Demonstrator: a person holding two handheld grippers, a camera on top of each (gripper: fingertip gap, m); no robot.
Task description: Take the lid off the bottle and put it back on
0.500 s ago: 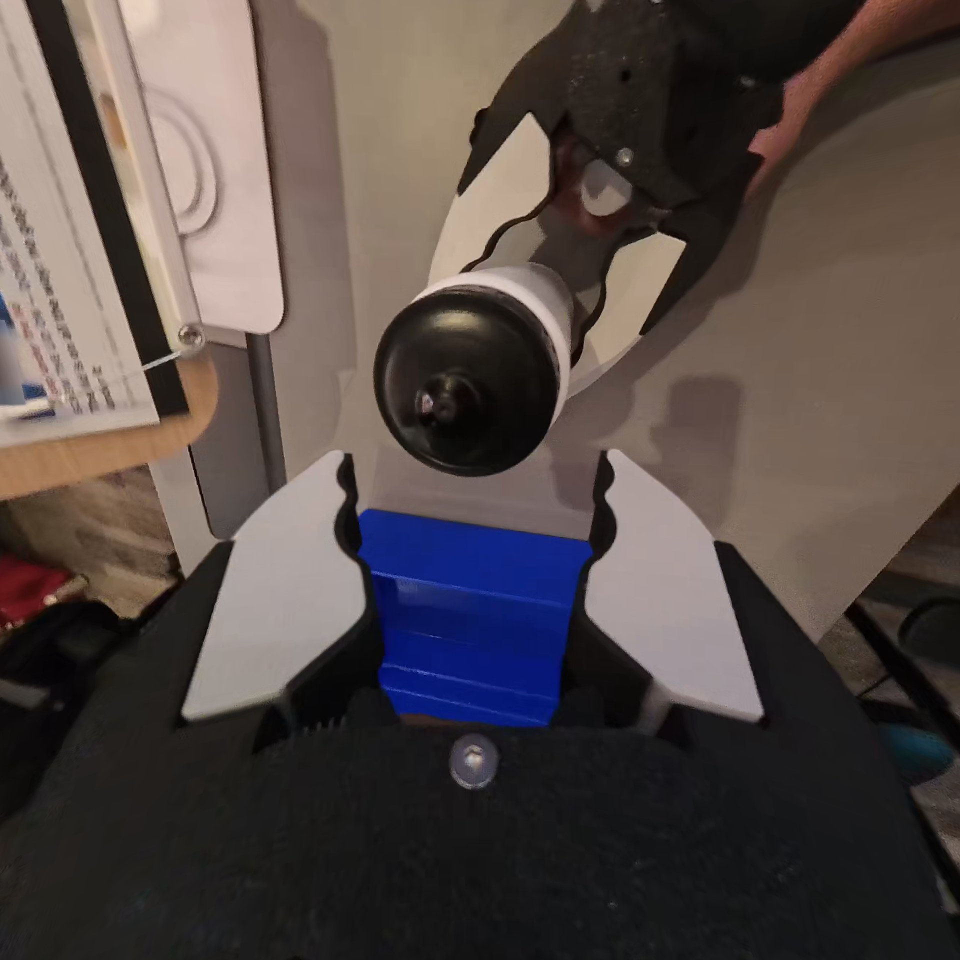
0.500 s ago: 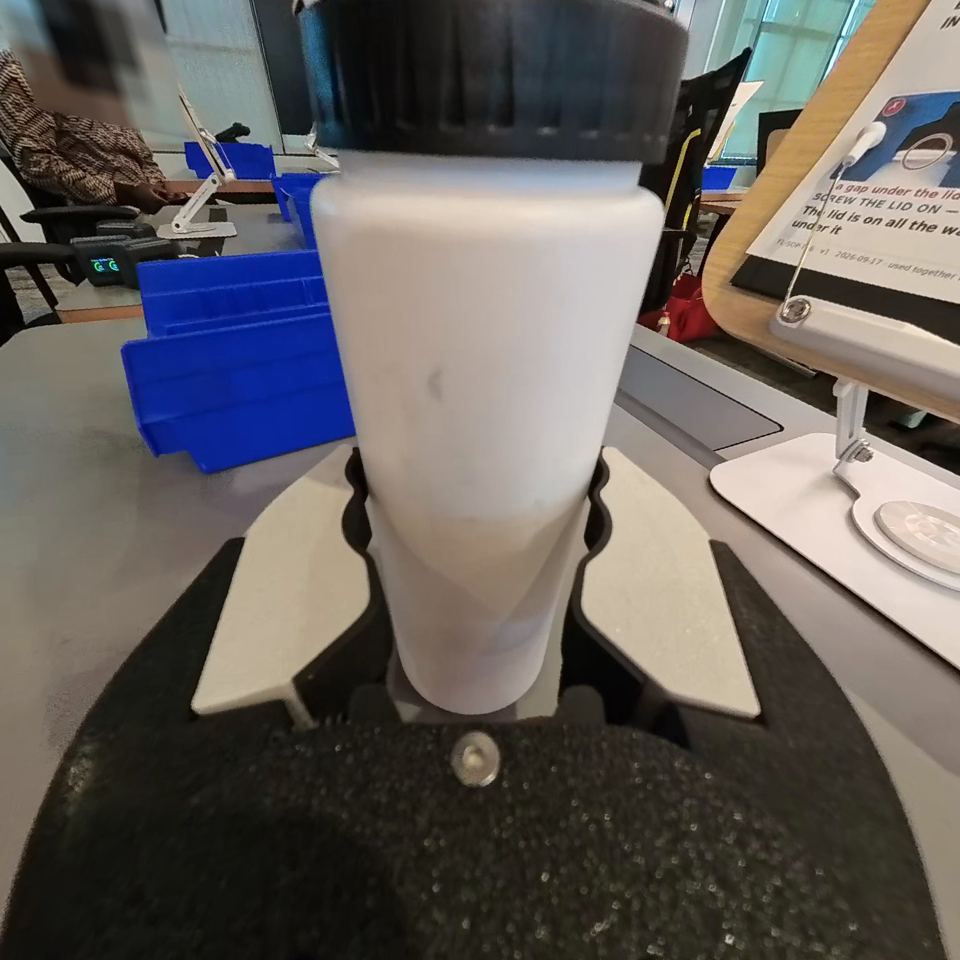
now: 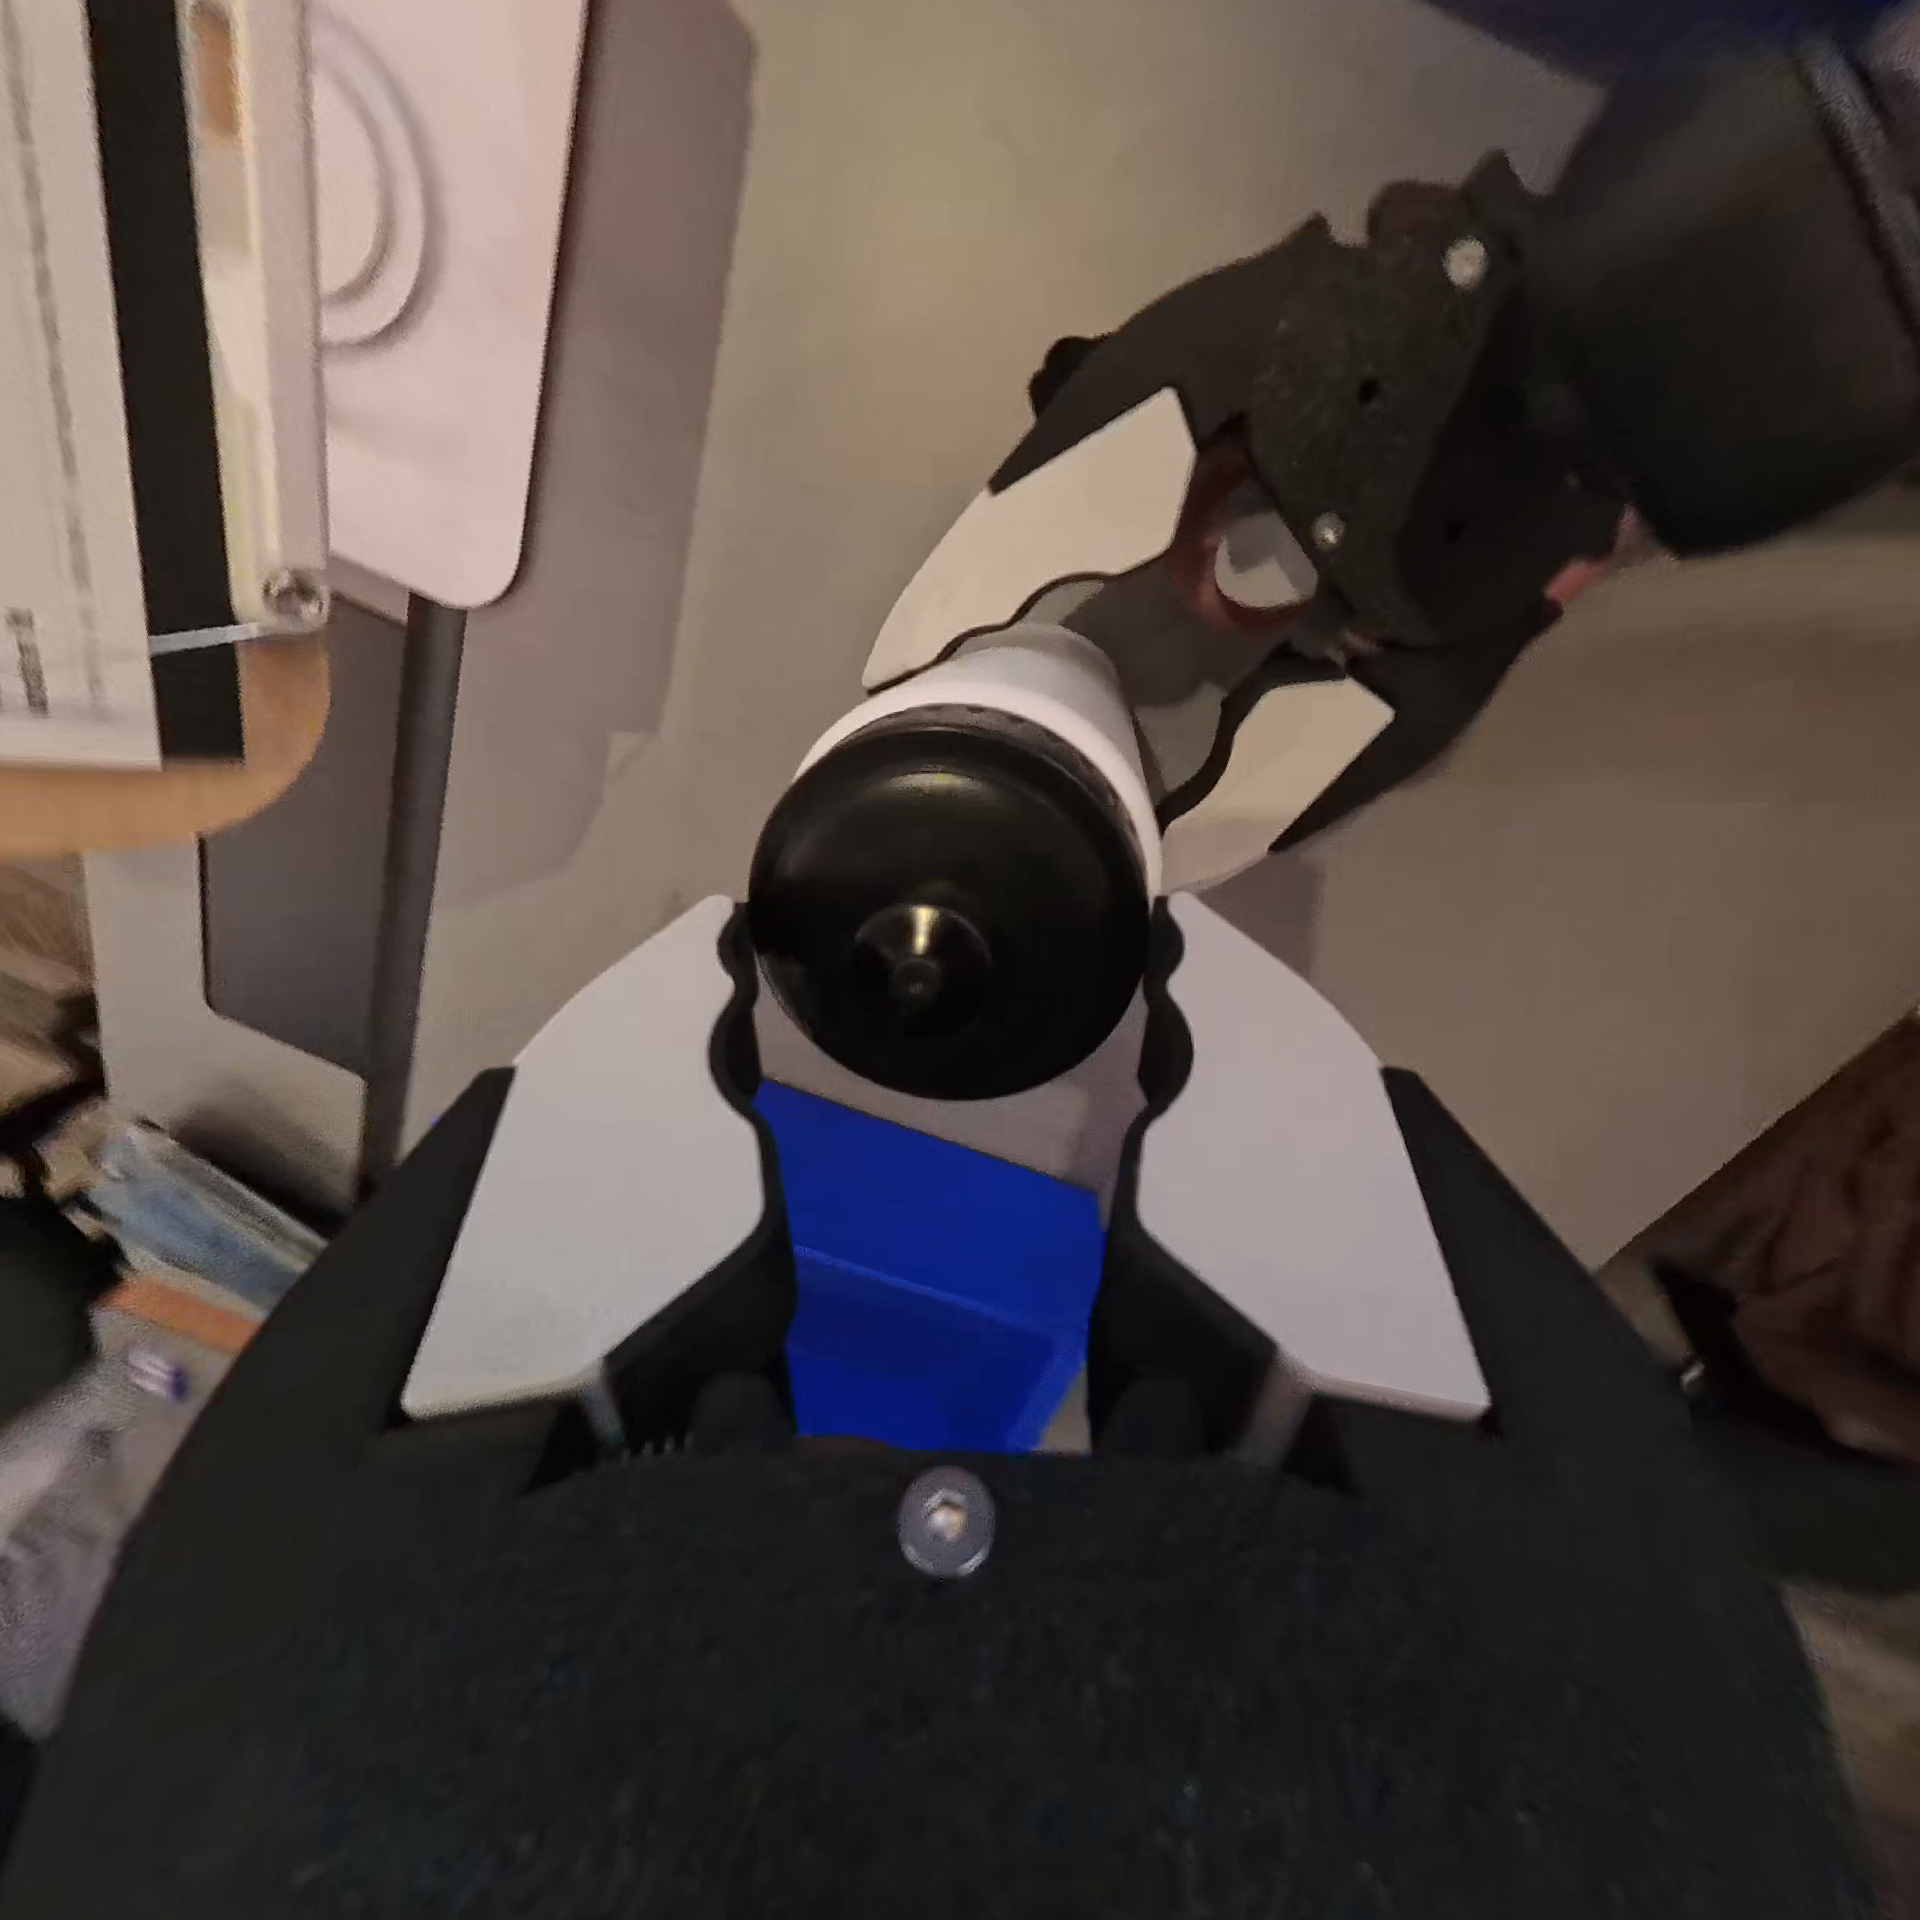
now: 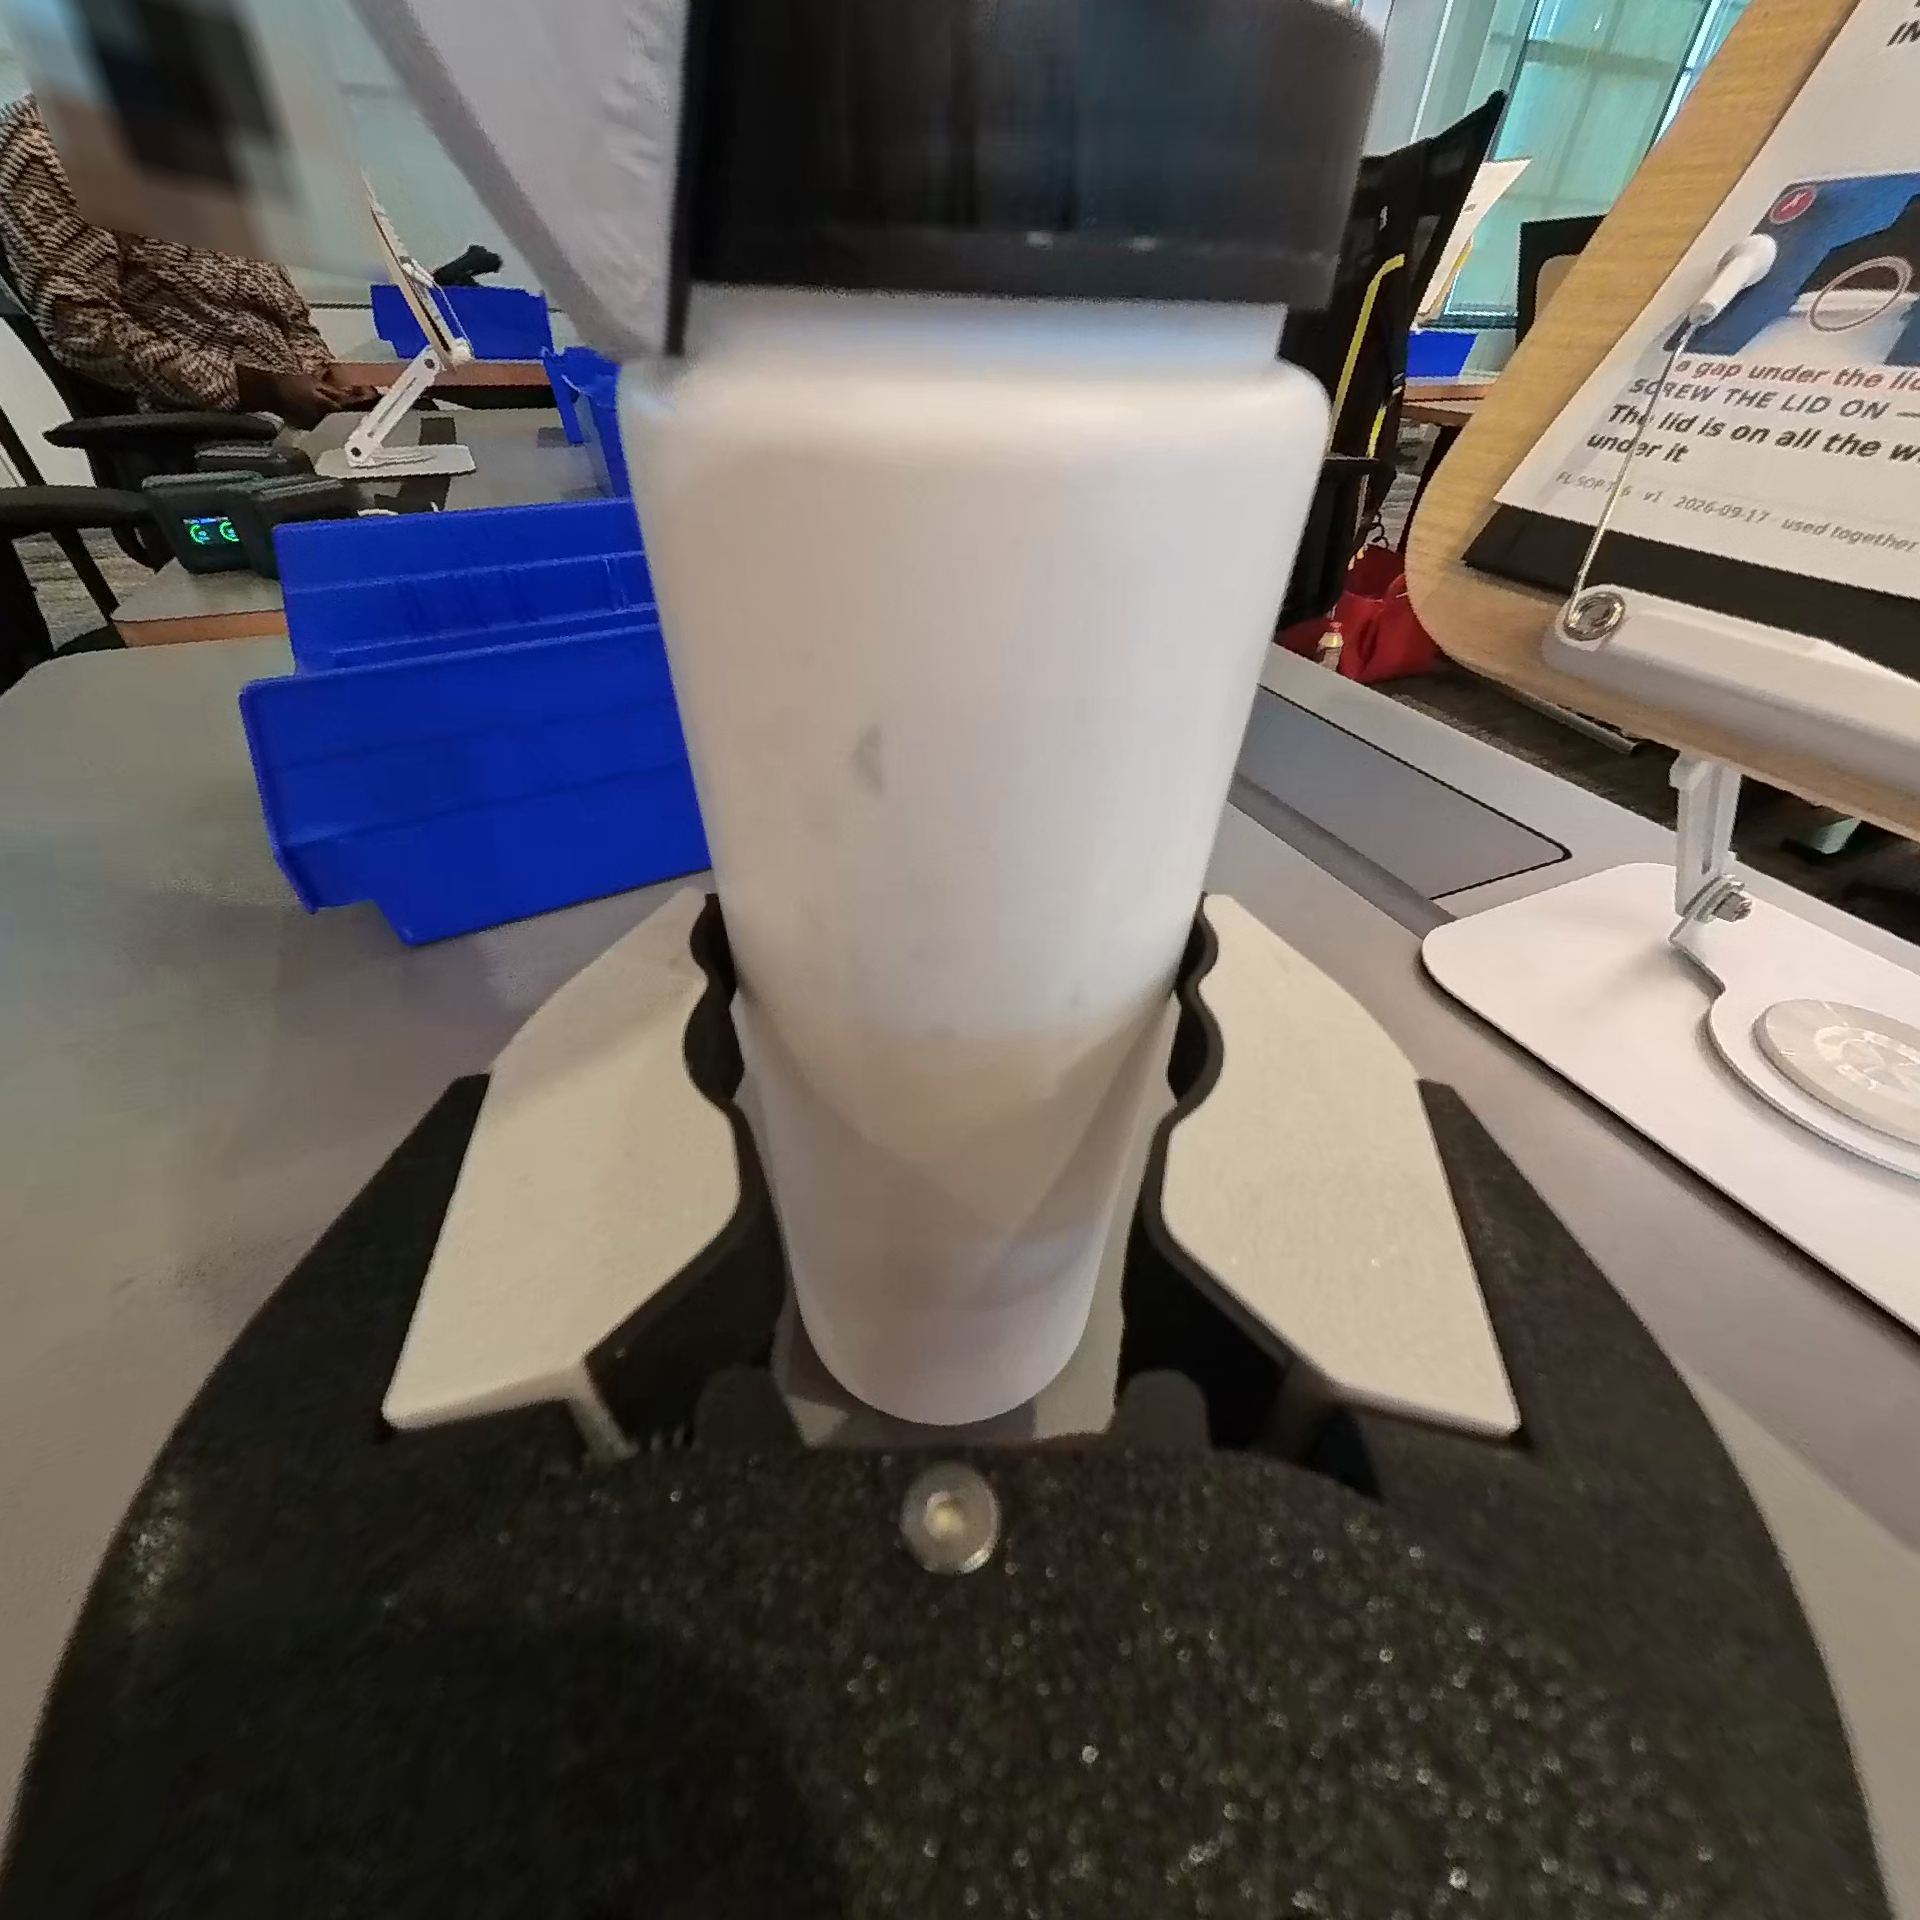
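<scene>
The left wrist view is dim and warm-toned, with soft motion blur smearing the paper stand [image 3: 156, 395] at ten o'clock and the clutter at eight o'clock. A small highlight glints on the black lid [image 3: 940, 920] at centre; its shadow falls on the grey table [image 3: 1558, 883] toward three o'clock. The right wrist view is far brighter, lit by daylight from windows [image 4: 1621, 135] at one o'clock. The white bottle [image 4: 966, 831] is slightly blurred and nearly washed out. Both views show wide-angle bending at the edges, and the near black gripper bodies at six o'clock look grainy.
</scene>
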